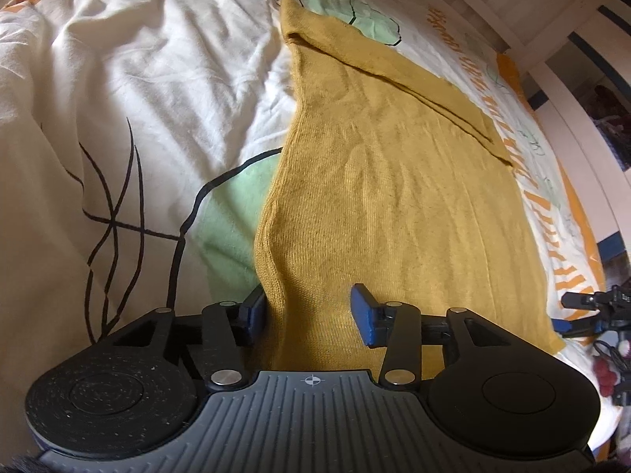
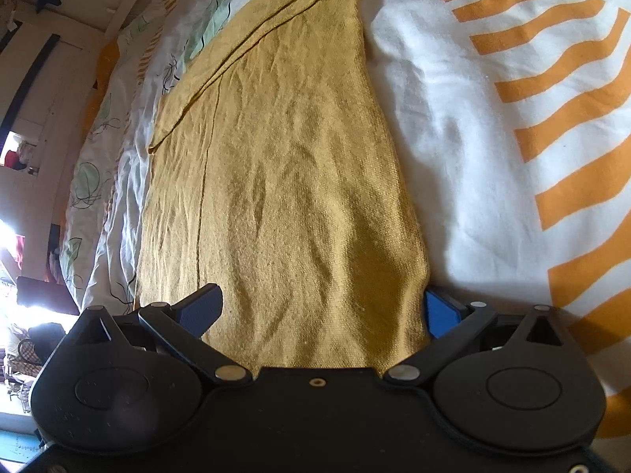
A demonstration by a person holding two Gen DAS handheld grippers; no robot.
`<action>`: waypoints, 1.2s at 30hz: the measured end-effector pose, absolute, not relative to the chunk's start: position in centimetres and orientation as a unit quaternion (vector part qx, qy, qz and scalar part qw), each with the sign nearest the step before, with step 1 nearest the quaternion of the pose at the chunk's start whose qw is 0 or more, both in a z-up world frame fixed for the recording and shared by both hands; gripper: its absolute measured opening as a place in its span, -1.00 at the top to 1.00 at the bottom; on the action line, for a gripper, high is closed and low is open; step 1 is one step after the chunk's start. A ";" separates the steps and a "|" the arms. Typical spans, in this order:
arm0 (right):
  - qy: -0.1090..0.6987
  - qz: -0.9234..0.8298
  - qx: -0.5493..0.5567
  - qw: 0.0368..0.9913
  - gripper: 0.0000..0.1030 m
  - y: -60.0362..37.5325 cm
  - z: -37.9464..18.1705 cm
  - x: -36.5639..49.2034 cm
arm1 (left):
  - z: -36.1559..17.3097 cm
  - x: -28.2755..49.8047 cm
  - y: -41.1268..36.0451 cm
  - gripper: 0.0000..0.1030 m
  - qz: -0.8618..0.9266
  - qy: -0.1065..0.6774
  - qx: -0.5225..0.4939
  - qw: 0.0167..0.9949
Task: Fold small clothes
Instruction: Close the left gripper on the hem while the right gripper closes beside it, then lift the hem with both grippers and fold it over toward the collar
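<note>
A mustard-yellow knit garment (image 1: 394, 181) lies flat on the bed, with a sleeve (image 1: 398, 75) folded across its far part. My left gripper (image 1: 307, 311) is open, its blue pads (image 1: 364, 315) straddling the garment's near left edge. In the right wrist view the same garment (image 2: 284, 181) runs away from me, and my right gripper (image 2: 323, 311) is open wide with its blue pads (image 2: 441, 313) either side of the near right corner. The right gripper also shows at the right edge of the left wrist view (image 1: 587, 311).
The bed cover (image 1: 138, 90) is white and wrinkled, with green leaf shapes, black lines and orange stripes (image 2: 552, 90). A white bed frame (image 1: 552, 19) runs along the far side. Room clutter (image 2: 23, 307) sits beyond the bed's edge.
</note>
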State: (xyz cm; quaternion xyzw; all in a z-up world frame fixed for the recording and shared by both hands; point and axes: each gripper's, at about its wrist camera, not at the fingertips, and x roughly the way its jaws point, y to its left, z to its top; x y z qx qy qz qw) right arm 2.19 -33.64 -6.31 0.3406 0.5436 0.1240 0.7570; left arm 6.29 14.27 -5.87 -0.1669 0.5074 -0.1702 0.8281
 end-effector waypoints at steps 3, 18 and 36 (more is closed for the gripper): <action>0.545 0.127 0.329 0.761 -1.00 -33.3 -6.1 2.0 | -5.8 6.2 14.1 0.15 -0.174 0.506 -0.161 0.830; 0.566 0.125 0.274 0.768 -0.41 -32.1 -4.6 0.6 | -5.5 5.4 15.1 0.55 -0.183 0.544 -0.183 0.798; 0.367 0.142 0.386 0.834 0.72 -36.0 0.0 1.1 | 1.0 8.3 15.0 0.91 -0.208 0.416 -0.290 0.836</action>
